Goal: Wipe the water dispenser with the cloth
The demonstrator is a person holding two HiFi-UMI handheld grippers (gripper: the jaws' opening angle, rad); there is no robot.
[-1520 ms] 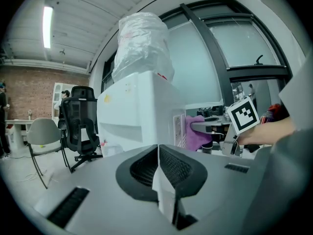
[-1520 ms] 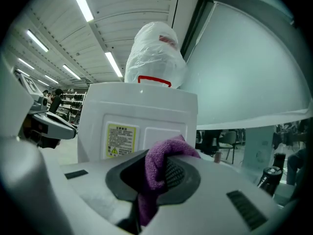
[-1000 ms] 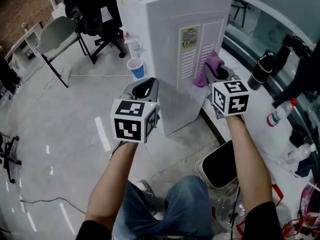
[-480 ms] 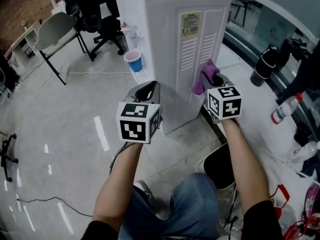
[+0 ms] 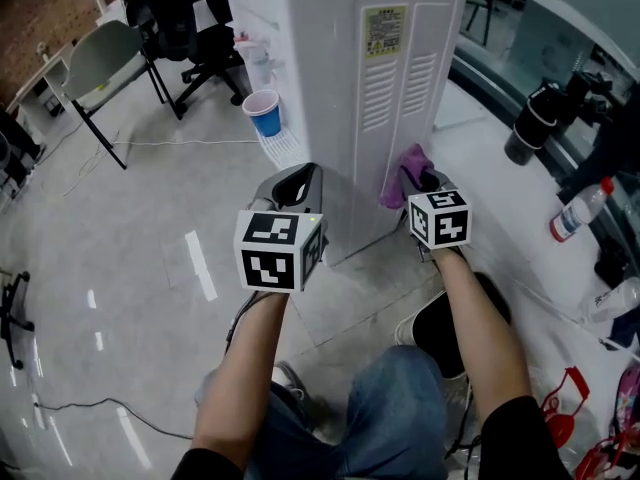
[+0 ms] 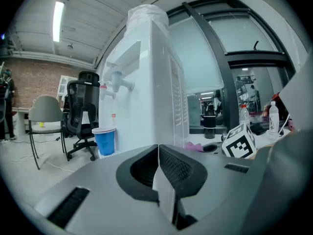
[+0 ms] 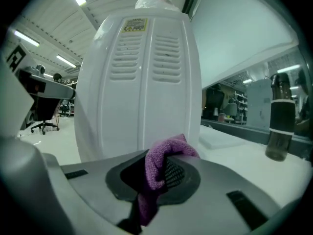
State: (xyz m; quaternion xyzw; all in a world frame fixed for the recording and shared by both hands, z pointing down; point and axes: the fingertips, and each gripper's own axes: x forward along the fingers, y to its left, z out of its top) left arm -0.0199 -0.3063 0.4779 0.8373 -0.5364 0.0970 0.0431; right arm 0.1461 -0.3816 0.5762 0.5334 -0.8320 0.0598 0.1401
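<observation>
- Left gripper [image 5: 297, 180], centre frame: jaws together, empty.
- Right gripper [image 5: 424, 180], right of centre: clamped on the purple cloth [image 5: 398, 176].
- Cloth sits low against the water dispenser [image 5: 340, 78], upper centre.
- Judged mid-wipe; the next stroke calls for firm contact across the vented panel.

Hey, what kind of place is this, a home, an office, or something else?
Most likely an office or shared workspace. A freestanding water dispenser stands on a polished floor, a black swivel chair and a grey chair sit nearby, and a strip light runs overhead.
</observation>
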